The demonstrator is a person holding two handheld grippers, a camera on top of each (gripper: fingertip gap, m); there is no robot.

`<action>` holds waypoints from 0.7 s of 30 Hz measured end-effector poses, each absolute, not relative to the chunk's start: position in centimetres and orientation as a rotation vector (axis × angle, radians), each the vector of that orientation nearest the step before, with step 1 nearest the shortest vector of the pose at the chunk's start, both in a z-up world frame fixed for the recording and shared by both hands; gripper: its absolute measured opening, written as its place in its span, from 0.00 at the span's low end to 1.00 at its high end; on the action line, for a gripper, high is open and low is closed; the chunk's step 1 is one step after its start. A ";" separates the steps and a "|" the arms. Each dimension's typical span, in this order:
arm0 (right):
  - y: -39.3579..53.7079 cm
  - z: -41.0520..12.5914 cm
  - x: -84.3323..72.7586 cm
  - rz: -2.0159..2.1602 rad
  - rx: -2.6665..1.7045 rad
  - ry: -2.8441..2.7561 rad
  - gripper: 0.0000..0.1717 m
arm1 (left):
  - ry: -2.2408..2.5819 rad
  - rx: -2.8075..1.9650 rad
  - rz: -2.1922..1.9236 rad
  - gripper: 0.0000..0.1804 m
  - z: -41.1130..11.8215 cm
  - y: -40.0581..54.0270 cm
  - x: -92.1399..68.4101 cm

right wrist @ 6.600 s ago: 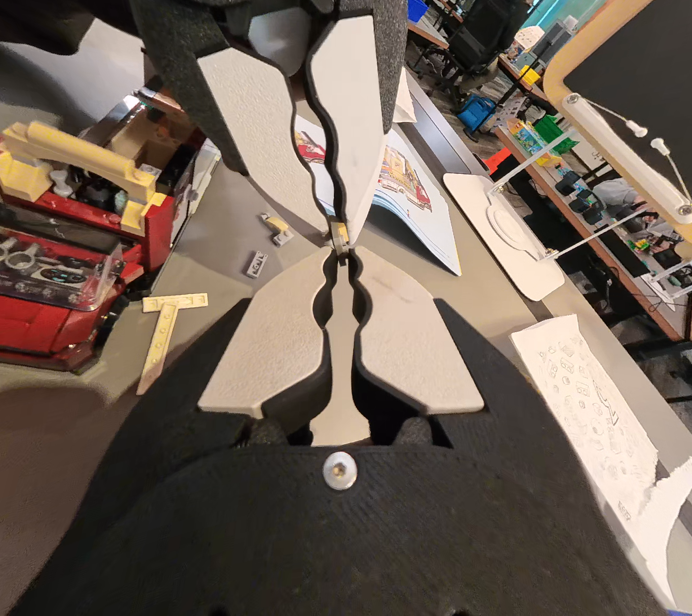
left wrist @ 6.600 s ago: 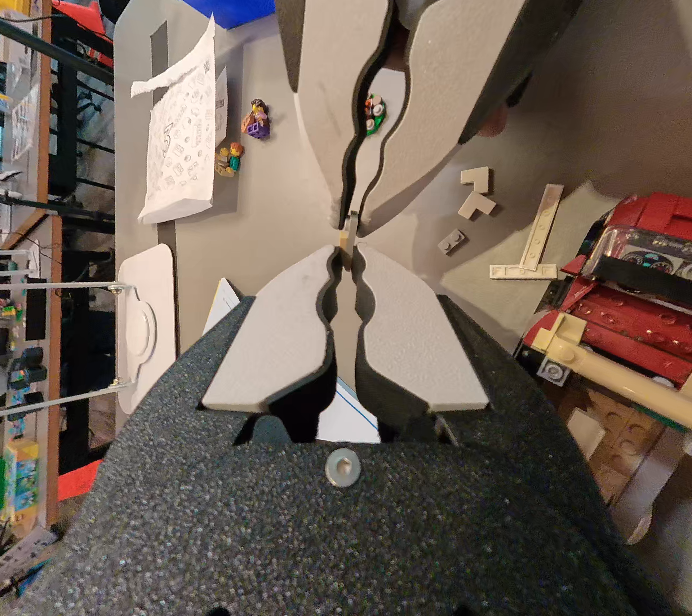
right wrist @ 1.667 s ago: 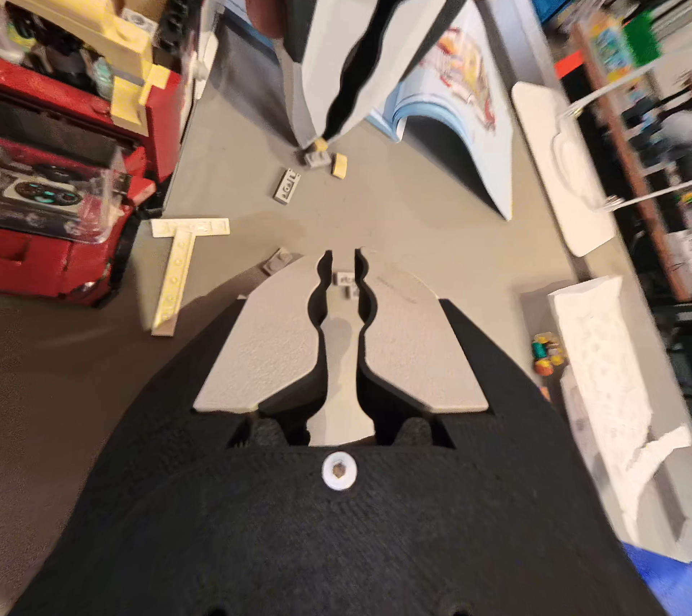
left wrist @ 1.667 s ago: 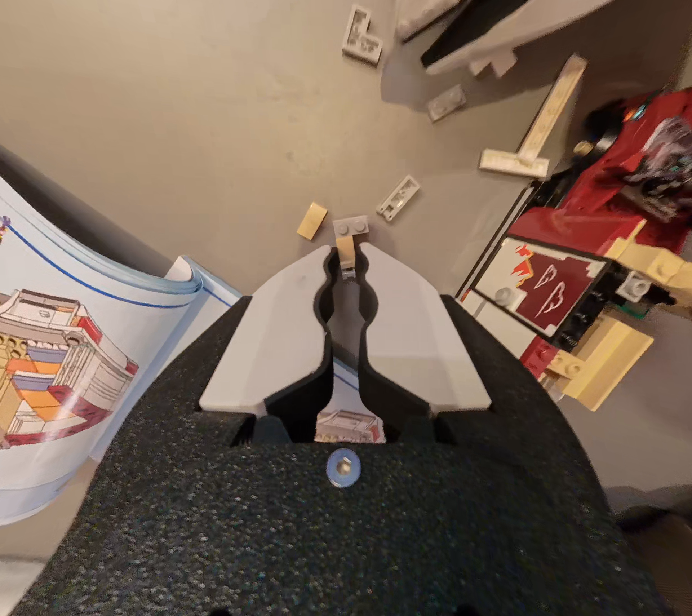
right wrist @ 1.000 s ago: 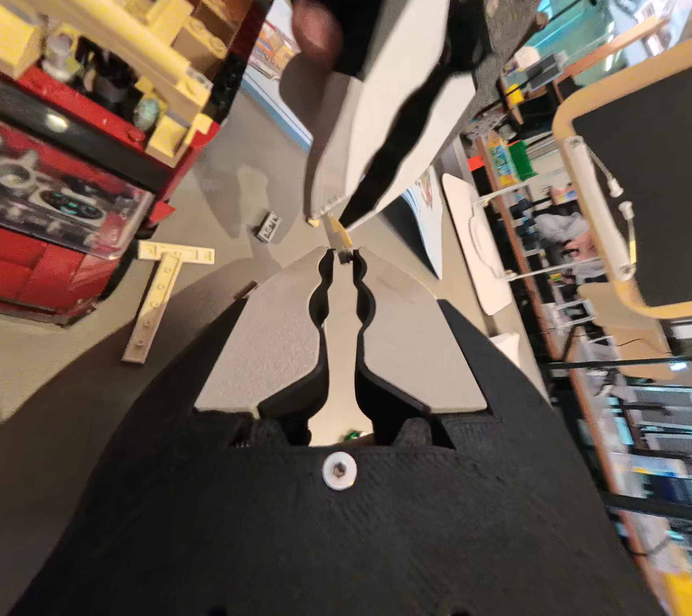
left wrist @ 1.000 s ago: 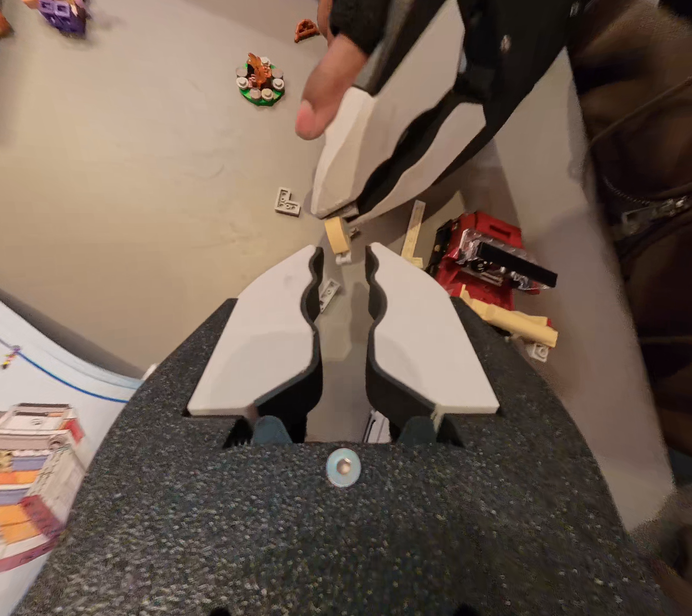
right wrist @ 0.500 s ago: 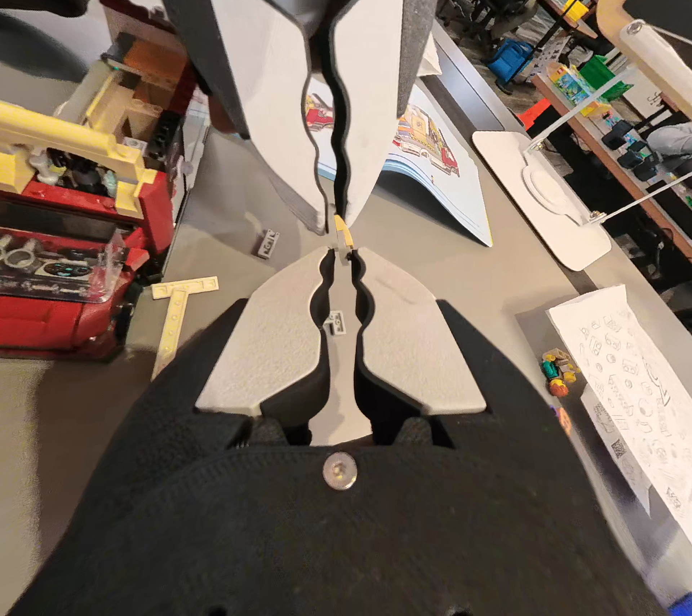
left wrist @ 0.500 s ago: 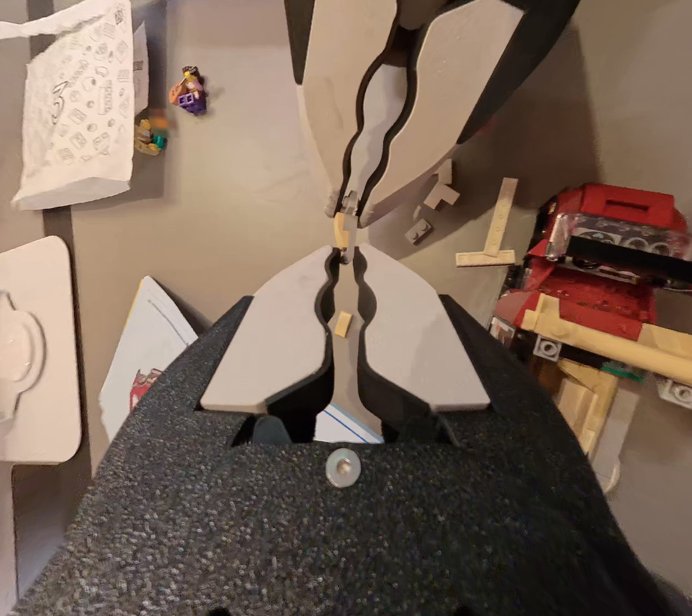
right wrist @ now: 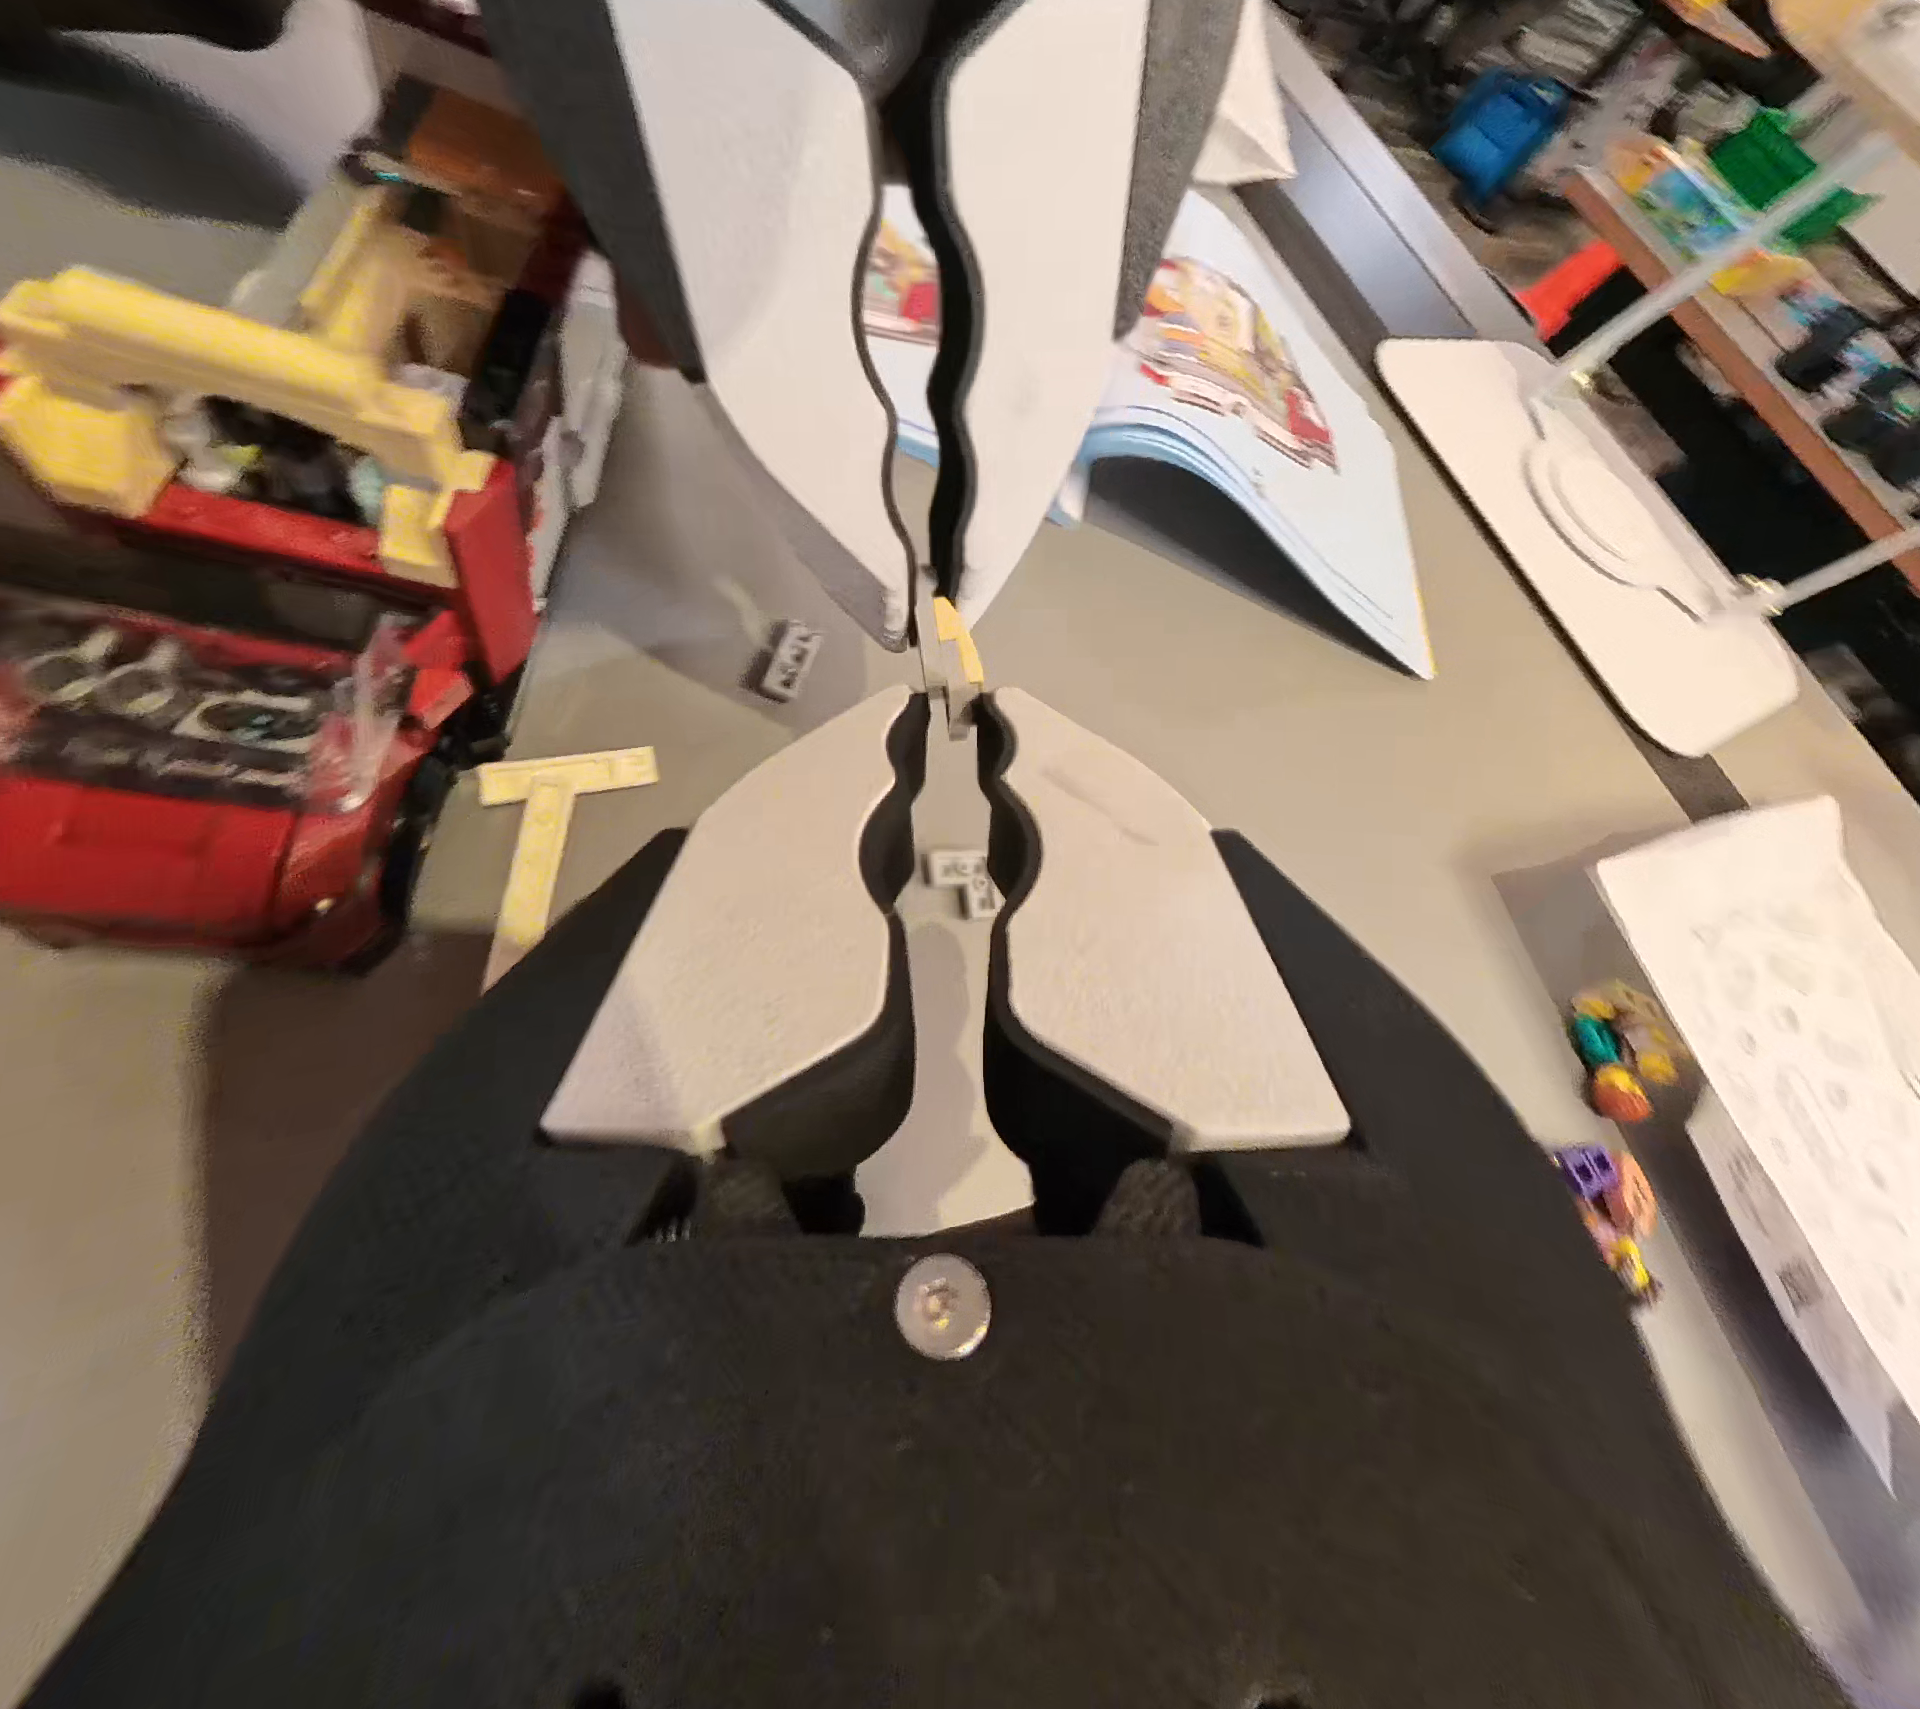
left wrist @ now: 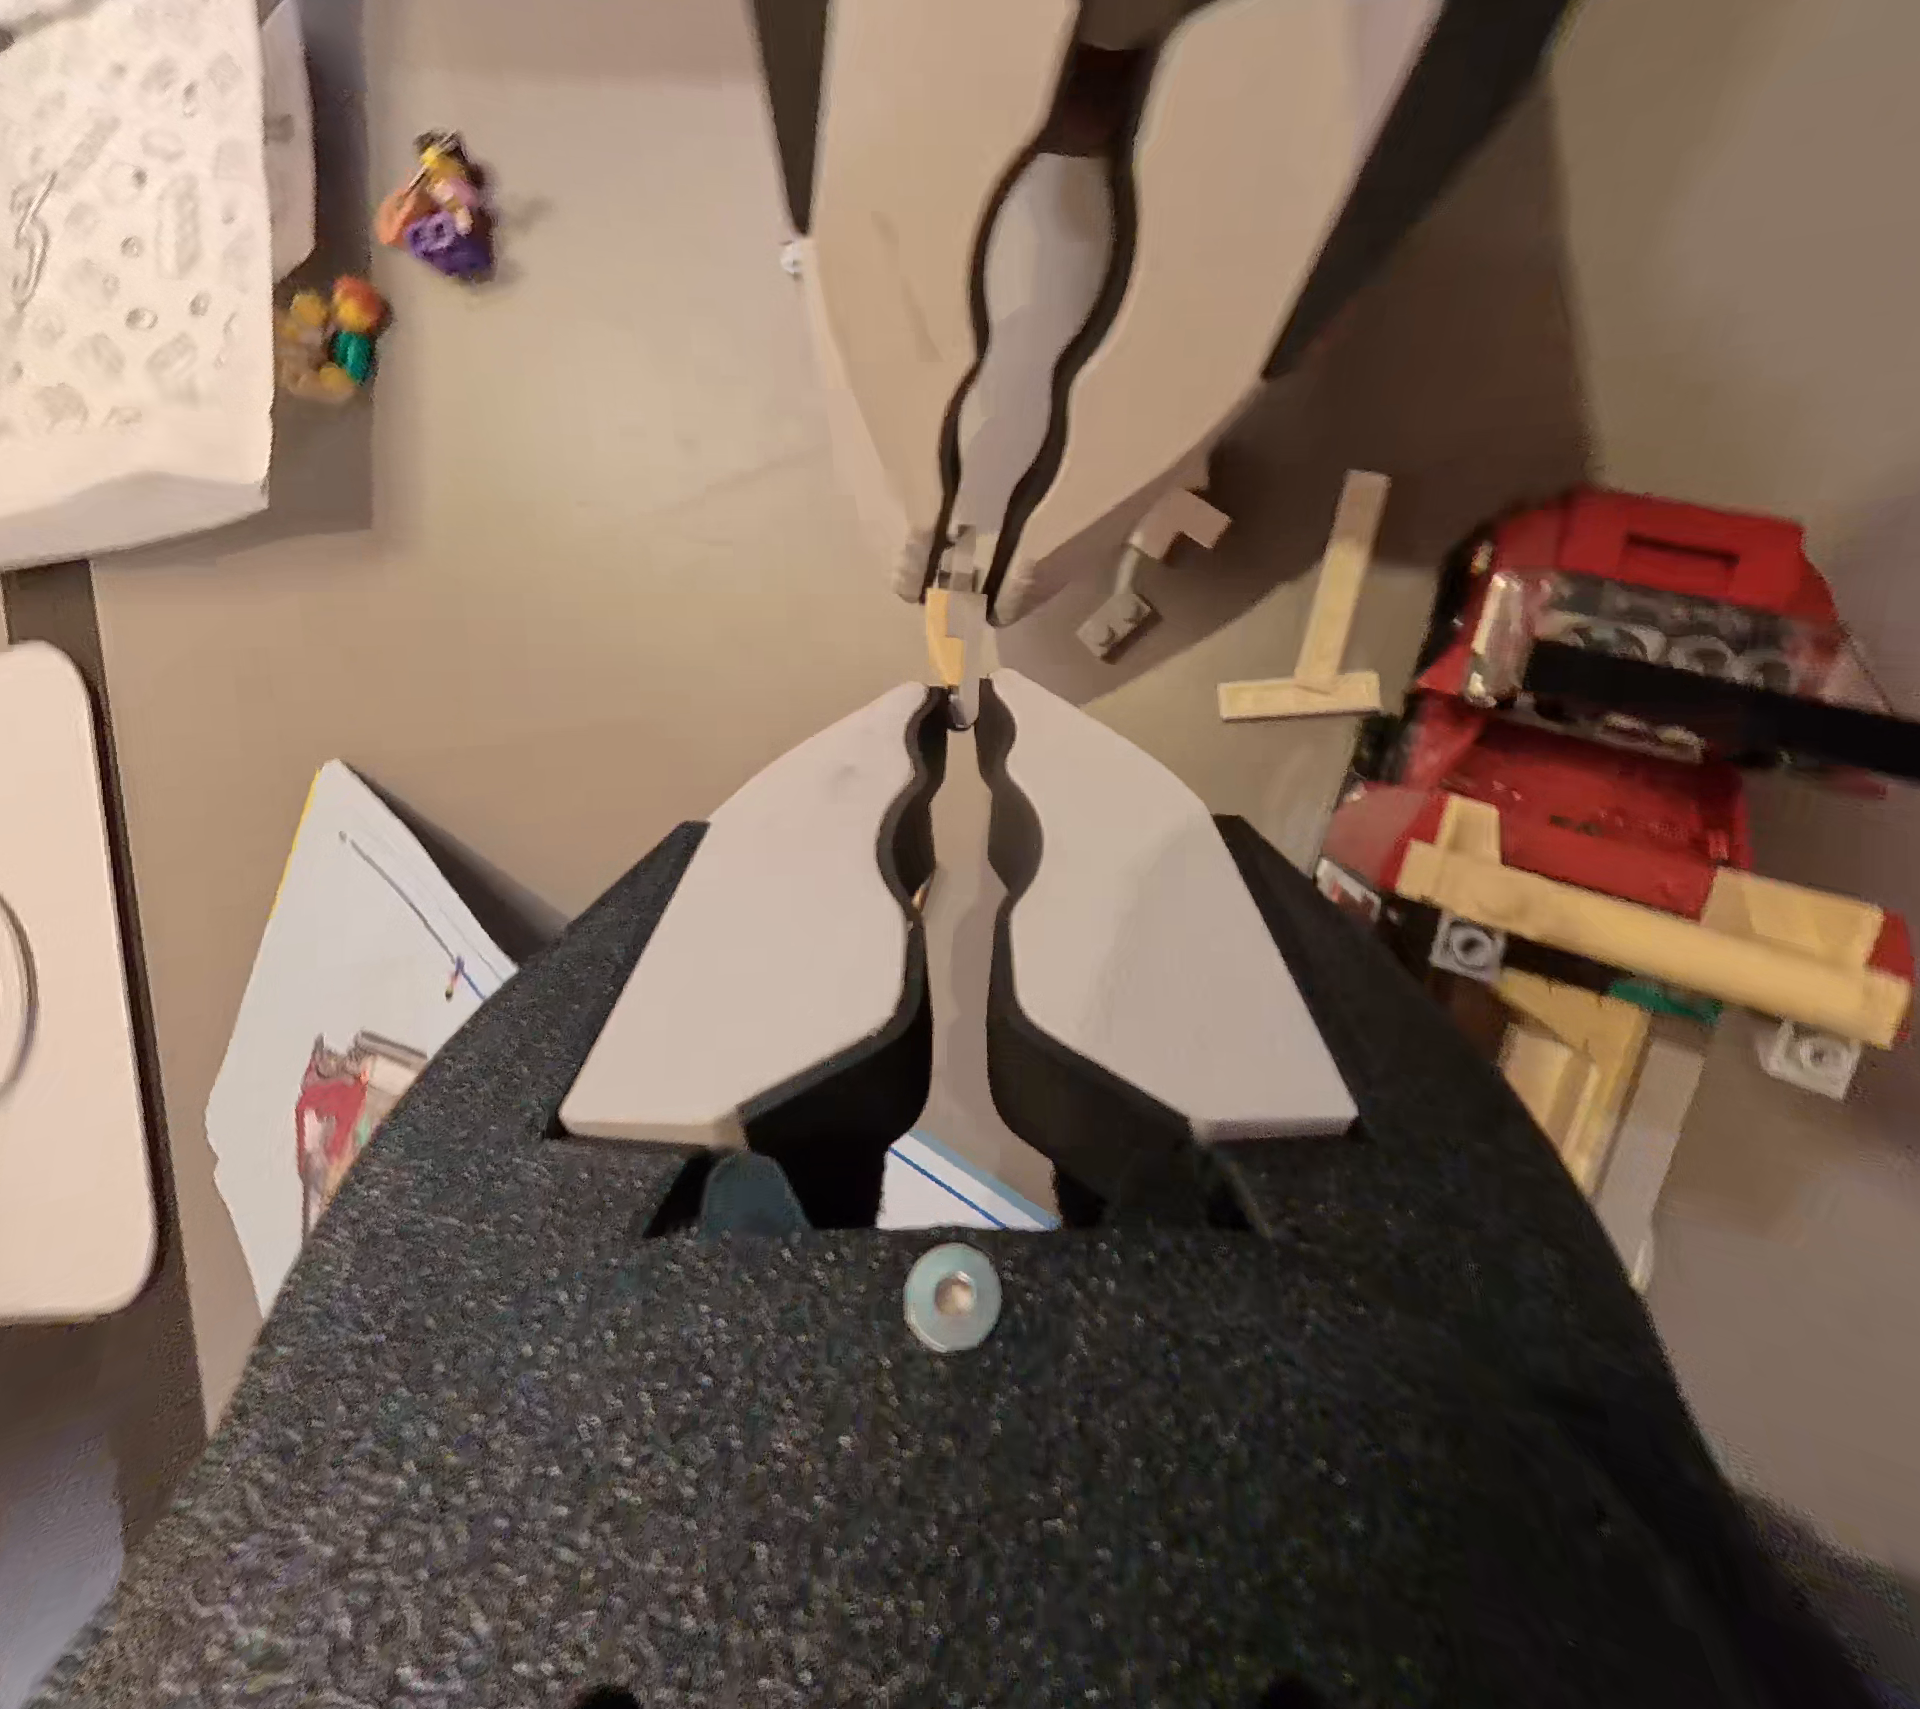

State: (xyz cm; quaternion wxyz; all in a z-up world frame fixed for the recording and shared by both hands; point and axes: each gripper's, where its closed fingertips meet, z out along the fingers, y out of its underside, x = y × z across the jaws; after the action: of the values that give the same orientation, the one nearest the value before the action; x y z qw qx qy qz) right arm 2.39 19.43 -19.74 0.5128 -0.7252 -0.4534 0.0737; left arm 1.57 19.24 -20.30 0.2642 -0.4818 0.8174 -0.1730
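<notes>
Your two grippers meet tip to tip at frame centre, and between them sits a small tan-and-grey brick piece (left wrist: 954,643), lifted above the tabletop (left wrist: 623,464). In the left wrist view your left gripper (left wrist: 958,703) comes up from the bottom of the frame, and its jaws are nearly together, pinching the lower grey end of the piece. Your right gripper (left wrist: 961,584) comes down from the top, its jaws narrowly parted and clamped on the upper grey end. The piece's long axis runs straight up the frame, in line with both sets of fingers, so each gripper has one end and neither is nearer.

The right wrist view shows the same piece (right wrist: 951,657) with the tan part on the right side, where the left view puts it on the left. It also shows a small grey plate (right wrist: 961,875) on the tabletop under your right gripper (right wrist: 951,714), which the left view hides. The left view alone shows the grey L-shaped piece (left wrist: 1179,529) at right of centre.
</notes>
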 end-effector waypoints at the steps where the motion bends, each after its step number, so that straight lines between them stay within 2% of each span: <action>1: 19.0 -19.8 2.2 0.209 -1.723 -1.134 0.05 | 2.241 -1.248 -0.476 0.03 -20.3 18.8 1.4; 9: 16.5 -20.6 0.8 0.261 -1.614 -1.366 0.06 | 2.413 -0.977 -0.428 0.03 -20.9 16.8 0.2; 21: 15.7 -19.7 0.9 0.637 -1.746 -1.245 0.05 | 2.412 -0.569 -0.112 0.04 -19.9 16.4 0.5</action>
State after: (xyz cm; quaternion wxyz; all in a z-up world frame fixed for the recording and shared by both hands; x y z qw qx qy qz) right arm 0.89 15.74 -19.68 0.4369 -0.7021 -0.5006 0.2562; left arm 0.45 16.41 -19.92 0.3244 -0.2171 0.9197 -0.0426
